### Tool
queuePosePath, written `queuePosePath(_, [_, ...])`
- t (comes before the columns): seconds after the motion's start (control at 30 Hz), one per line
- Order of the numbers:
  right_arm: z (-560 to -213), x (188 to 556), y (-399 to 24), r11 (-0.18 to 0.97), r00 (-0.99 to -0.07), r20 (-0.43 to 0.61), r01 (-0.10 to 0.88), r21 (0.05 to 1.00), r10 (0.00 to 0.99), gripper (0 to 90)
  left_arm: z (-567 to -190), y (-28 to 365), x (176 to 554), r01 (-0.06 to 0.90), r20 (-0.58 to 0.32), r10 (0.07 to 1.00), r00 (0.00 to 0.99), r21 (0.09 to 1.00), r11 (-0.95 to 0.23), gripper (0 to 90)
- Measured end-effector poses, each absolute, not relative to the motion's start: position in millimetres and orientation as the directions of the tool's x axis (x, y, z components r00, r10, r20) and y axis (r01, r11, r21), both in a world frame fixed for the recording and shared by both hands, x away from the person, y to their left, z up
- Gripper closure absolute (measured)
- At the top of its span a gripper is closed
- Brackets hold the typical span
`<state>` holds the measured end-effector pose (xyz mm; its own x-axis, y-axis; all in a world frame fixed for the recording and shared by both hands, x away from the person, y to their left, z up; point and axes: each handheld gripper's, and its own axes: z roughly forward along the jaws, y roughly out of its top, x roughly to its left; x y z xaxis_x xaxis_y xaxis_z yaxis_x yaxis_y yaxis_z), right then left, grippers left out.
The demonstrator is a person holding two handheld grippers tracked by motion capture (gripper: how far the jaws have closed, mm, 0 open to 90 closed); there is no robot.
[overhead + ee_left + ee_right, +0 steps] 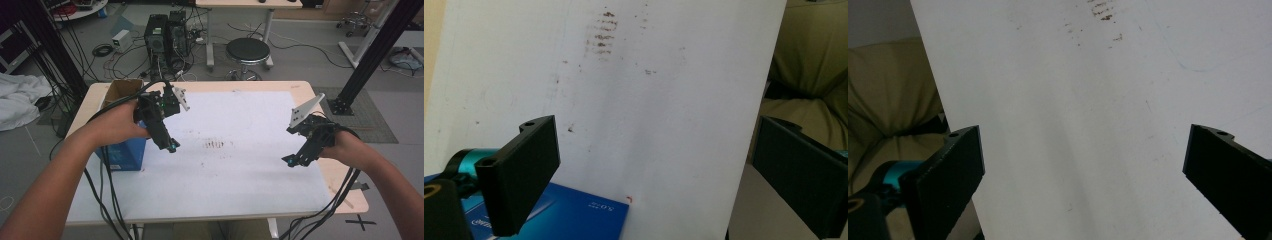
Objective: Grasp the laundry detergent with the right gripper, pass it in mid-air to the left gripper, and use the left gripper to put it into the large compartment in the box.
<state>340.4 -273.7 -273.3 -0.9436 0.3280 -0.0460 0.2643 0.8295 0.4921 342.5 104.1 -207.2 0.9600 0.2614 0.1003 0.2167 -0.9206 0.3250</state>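
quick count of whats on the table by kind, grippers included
grippers: 2, left gripper and right gripper, both open with nothing between the fingers
blue box: 1, at the table's left edge
open cardboard box: 1, behind the blue box
white sheet: 1, with brown smudges near its middle
total: 5

Through the left gripper view I see my left gripper (654, 175) with its two black jaws spread wide, nothing between them. Below lies a white sheet (664, 115) with brownish smudges (603, 34) near its far end. A blue box (569, 215) sits by the left jaw, touching the sheet's edge.
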Motion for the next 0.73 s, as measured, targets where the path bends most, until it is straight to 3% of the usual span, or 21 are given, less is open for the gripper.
queuePosePath(0.73, [-273.5, 338.3, -273.7, 0.833, -0.944, -0.048, 0.262, 0.488, 0.325, 2.1, -207.6, 102.1, 342.3, 0.213, 0.107, 0.259, 0.960, 0.325, -0.922, 5.5])
